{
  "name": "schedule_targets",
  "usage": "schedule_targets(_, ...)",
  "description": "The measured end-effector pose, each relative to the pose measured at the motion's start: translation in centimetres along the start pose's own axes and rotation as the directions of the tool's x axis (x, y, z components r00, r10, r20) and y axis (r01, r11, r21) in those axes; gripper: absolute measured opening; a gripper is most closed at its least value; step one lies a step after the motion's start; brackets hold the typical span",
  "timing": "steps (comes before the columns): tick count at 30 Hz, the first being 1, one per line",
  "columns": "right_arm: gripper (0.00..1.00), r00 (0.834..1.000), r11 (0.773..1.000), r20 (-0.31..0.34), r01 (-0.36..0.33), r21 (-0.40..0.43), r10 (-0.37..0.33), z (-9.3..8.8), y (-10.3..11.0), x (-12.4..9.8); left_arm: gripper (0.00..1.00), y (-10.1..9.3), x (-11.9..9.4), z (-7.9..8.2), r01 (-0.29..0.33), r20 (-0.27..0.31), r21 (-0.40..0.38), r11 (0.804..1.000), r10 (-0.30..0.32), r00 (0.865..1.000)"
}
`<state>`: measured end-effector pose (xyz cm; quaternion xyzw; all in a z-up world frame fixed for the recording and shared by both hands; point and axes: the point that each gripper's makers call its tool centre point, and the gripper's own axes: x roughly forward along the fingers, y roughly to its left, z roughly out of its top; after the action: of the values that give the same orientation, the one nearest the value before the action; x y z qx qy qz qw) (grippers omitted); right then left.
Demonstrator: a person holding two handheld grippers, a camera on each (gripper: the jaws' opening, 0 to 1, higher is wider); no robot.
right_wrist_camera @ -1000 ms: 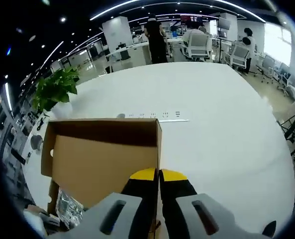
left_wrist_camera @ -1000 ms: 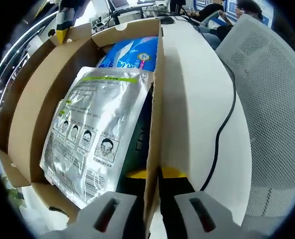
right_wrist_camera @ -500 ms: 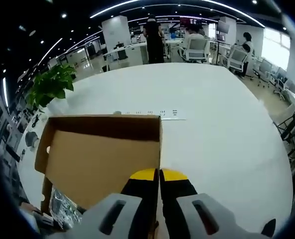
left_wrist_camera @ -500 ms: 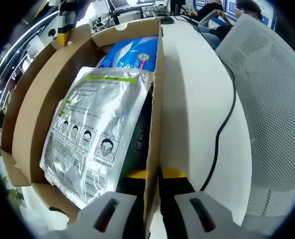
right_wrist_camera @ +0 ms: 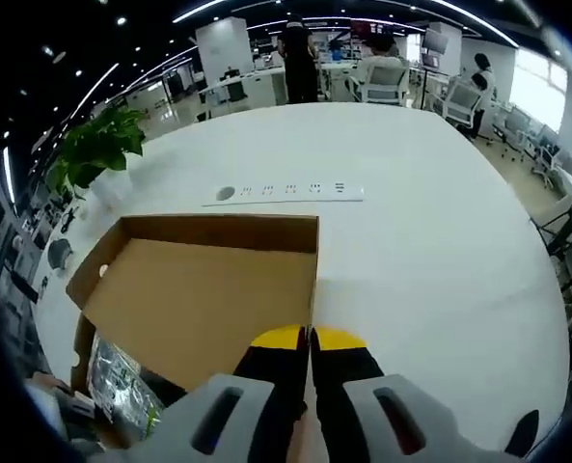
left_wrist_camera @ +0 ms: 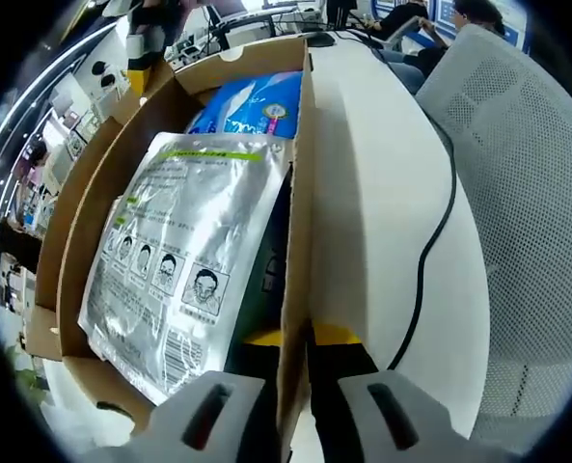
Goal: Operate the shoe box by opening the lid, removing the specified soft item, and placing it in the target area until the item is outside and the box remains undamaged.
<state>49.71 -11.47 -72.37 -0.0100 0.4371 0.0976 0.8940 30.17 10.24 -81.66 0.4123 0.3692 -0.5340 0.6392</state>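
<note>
In the left gripper view the brown cardboard shoe box [left_wrist_camera: 301, 174] stands open. Inside lies a silver foil mask packet [left_wrist_camera: 184, 256] over a dark packet, with a blue packet [left_wrist_camera: 257, 104] behind. My left gripper [left_wrist_camera: 297, 338] is shut on the box's right wall. In the right gripper view my right gripper [right_wrist_camera: 310, 340] is shut on the edge of the box lid [right_wrist_camera: 204, 299], whose brown inner side faces up and tilts back. A corner of the silver packet [right_wrist_camera: 117, 378] shows below the lid at lower left.
The box rests on a white table [right_wrist_camera: 430, 241]. A white power strip [right_wrist_camera: 286, 193] lies beyond the lid, a green plant [right_wrist_camera: 93, 149] at far left. A black cable [left_wrist_camera: 430, 241] runs along the table beside a white mesh chair [left_wrist_camera: 527, 193]. People and desks stand far behind.
The lid has swung further back with my right gripper, so more of the power strip and silver packet shows. The left gripper keeps its hold on the box wall.
</note>
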Motion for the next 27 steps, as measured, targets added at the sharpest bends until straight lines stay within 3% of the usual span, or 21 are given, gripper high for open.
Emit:
schedule_targets(5,0.01,1.0,0.999,0.011,-0.004,-0.046,0.005,-0.3,0.5,-0.9,0.03,0.0,0.0,0.0,0.0,0.001,0.002,1.0,0.0,1.0)
schedule_targets(7,0.04,1.0,0.994,0.02,-0.005,-0.108,0.007,-0.2,0.7,-1.3,0.03,0.0,0.0,0.0,-0.001,0.001,0.003,1.0,0.001,1.0)
schedule_targets(11,0.11,0.998,0.994,0.063,-0.023,-0.109,0.03,0.1,1.3,-2.3,0.04,-0.1,0.0,0.0,-0.001,0.001,0.002,1.0,0.001,1.0)
schedule_targets(16,0.16,0.996,0.992,0.071,-0.048,-0.119,0.057,-0.2,1.5,-3.4,0.04,-0.1,0.0,0.1,-0.001,0.001,0.002,1.0,0.001,1.0)
schedule_targets(25,0.45,0.976,0.979,0.152,-0.133,-0.156,0.157,0.8,2.2,-4.4,0.04,-0.1,0.0,0.1,0.003,0.003,0.002,1.0,-0.003,1.0)
schedule_targets(27,0.56,0.968,0.979,0.197,-0.126,-0.162,0.157,1.3,2.2,-4.5,0.03,-0.1,0.0,0.0,0.004,0.002,0.001,1.0,-0.004,1.0)
